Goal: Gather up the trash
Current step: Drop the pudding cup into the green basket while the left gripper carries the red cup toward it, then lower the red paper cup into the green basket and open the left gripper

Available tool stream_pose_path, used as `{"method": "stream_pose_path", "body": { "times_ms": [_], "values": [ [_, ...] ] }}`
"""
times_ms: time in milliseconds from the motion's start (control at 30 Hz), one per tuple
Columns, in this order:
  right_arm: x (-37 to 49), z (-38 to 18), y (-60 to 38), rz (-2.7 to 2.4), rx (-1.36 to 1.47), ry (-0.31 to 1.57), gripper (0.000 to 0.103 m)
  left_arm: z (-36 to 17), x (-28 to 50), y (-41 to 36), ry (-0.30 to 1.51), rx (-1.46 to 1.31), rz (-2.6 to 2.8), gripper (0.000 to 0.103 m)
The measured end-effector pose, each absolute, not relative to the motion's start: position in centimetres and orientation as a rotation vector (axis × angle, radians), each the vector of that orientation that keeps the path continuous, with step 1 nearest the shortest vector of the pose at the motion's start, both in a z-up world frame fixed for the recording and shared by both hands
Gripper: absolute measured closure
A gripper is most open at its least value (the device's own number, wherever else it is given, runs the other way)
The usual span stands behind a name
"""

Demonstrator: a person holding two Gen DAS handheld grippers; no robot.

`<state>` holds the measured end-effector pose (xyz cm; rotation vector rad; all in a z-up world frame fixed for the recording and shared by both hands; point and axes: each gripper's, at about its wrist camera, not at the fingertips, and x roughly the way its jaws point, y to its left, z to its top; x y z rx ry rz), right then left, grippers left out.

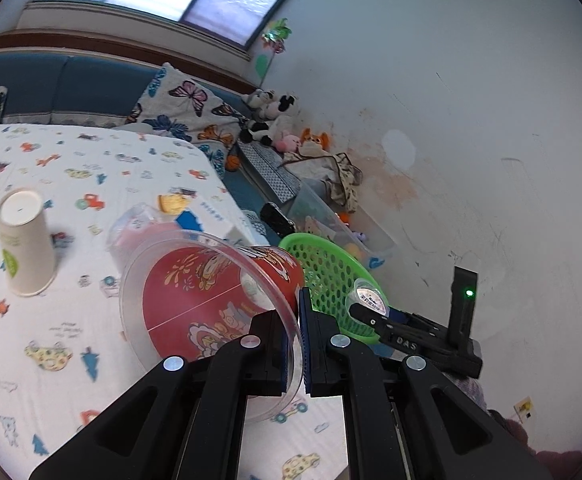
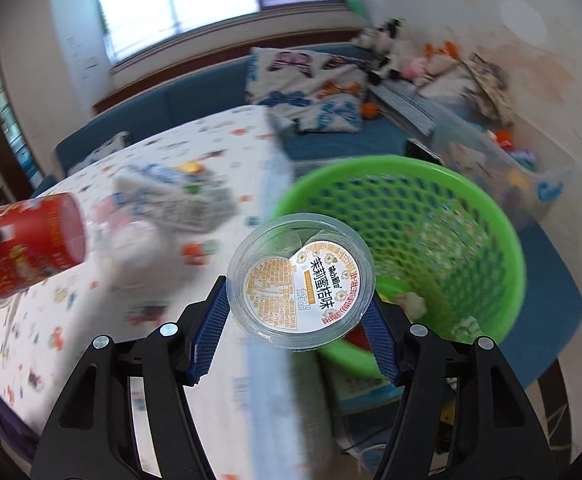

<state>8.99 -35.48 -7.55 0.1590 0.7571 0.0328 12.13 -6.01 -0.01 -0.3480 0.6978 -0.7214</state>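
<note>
A butterfly-print pillow [image 1: 187, 114] leans on the blue sofa [image 1: 91, 88] at eleven o'clock. Stuffed toys [image 1: 275, 124] pile at twelve, beside a clear storage bin [image 1: 331, 220] of toys.

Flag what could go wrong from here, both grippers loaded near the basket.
1. The left gripper pinches only the thin clear rim of the red cup; it may flex and slip out.
2. The right gripper holds the clear jelly cup short of the green basket rim; released now, it could fall outside.
</note>
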Motion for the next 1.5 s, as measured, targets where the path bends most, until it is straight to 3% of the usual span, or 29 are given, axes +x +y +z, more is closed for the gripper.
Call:
{"method": "stream_pose_path", "body": {
  "times_ms": [300,433,933,1500],
  "values": [
    [10.3,-9.3,-39.9,-0.02,0.239,0.785,0.038,0.9,13.9,-10.1,0.718,-0.304,-0.76,0.098],
    [10.7,-9.5,-40.5,-0.025,0.259,0.781,0.029,1.3,14.5,-11.9,0.716,-0.281,-0.779,0.098],
    [8.0,-7.9,-42.6,-0.05,0.256,0.73,0.029,0.9,17.7,-20.5,0.78,-0.194,-0.862,0.098],
    [5.2,-8.5,-45.5,-0.088,0.308,0.729,0.029,-3.5,20.8,-29.8,0.924,-0.029,-0.875,0.097]
  ]
}}
